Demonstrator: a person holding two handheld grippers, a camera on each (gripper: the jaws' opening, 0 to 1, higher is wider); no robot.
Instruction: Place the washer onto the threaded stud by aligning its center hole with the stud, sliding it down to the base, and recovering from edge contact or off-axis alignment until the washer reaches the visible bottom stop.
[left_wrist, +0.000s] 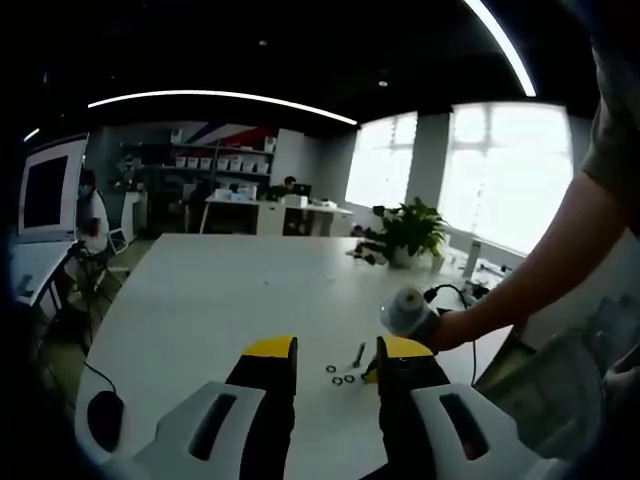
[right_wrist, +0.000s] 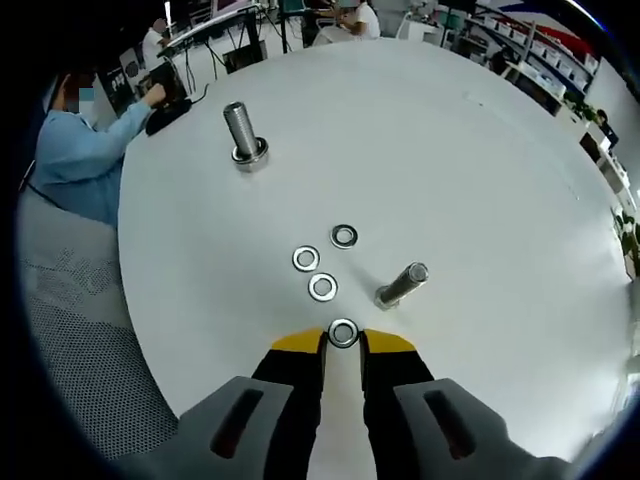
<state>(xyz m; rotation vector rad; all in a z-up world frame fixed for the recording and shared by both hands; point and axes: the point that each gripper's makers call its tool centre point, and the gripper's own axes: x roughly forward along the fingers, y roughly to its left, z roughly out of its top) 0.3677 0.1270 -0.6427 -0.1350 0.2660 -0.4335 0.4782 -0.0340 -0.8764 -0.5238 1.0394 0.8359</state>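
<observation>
Right gripper view: right gripper (right_wrist: 343, 338) pinching washer (right_wrist: 343, 332) at jaw tips.
Nearer stud (right_wrist: 402, 285): just ahead-right, upright.
Left gripper (left_wrist: 337, 362): jaws apart, empty.

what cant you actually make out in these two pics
- Right gripper view: whether the right tongs pinch the washer at their tips or it just lies between them; the tips hide its lower edge.
- Right gripper view: the threads on the near stud and the far stud are too small to read.
- Left gripper view: the washers between the left tongs are too tiny to count surely.
</observation>
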